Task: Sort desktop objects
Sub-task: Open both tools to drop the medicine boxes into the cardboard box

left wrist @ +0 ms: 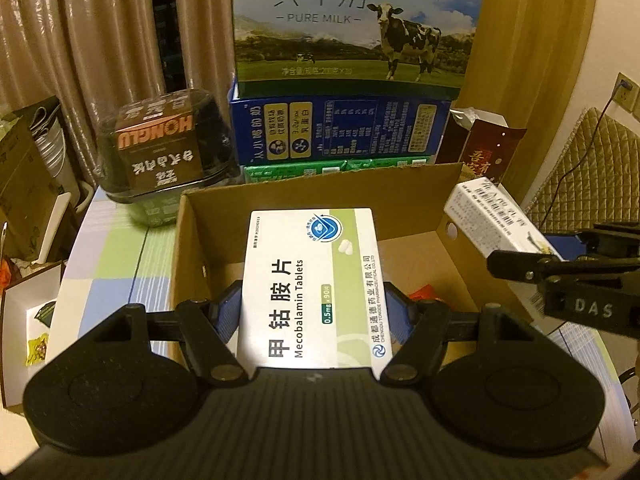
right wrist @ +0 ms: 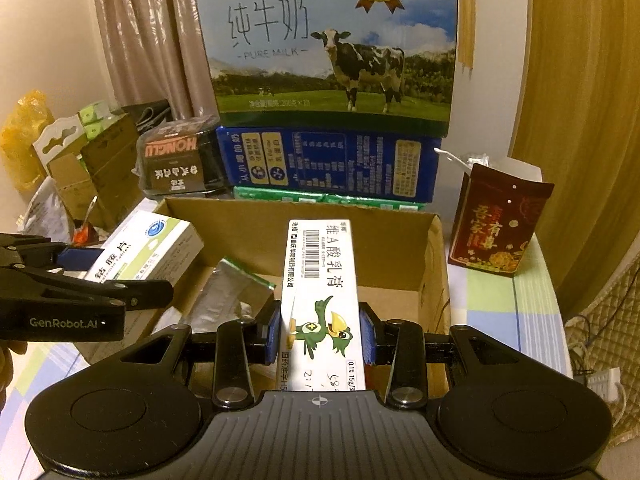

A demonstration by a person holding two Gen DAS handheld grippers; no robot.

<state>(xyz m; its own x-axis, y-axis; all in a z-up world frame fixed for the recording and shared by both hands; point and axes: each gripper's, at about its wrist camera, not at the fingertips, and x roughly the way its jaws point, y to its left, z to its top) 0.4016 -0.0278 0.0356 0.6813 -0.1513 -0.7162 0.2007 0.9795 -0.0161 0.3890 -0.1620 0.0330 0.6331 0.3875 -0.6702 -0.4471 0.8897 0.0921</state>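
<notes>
The left gripper [left wrist: 312, 312] is clamped on a white-and-green Mecobalamin Tablets box [left wrist: 310, 288], its blue pads [left wrist: 230, 312] pressing both long sides. The box is held over the open cardboard box [left wrist: 320, 188] on the table; its near end is cut off behind the gripper body. From the right wrist view the same tablet box [right wrist: 148, 250] is seen at the cardboard box's left wall, partly covered by the left gripper's fingers.

The right gripper [right wrist: 322, 334] grips a narrow white ointment carton [right wrist: 320, 300] printed with a green bird, blue pads [right wrist: 274, 334] tight on its sides. The carton sits above the cardboard box's interior [right wrist: 304, 214]; its near end is hidden under the gripper housing, and handwriting there is unreadable. In the left wrist view this carton [left wrist: 496, 220] shows at the right edge, its print too blurred to read.

Inside the cardboard box lies a silvery foil packet [right wrist: 236, 288], partly hidden by the gripper; a reddish item [left wrist: 424, 292] is mostly concealed, identity unclear.

Behind stands a pure milk carton [left wrist: 352, 24] stacked on a blue carton [left wrist: 340, 132], with a green pack [left wrist: 336, 170] below, largely hidden by the cardboard wall. A dark HONGLU container [left wrist: 164, 148] stands left, a dark red paper bag [right wrist: 496, 224] right. The tablecloth [left wrist: 120, 260] is checked.
</notes>
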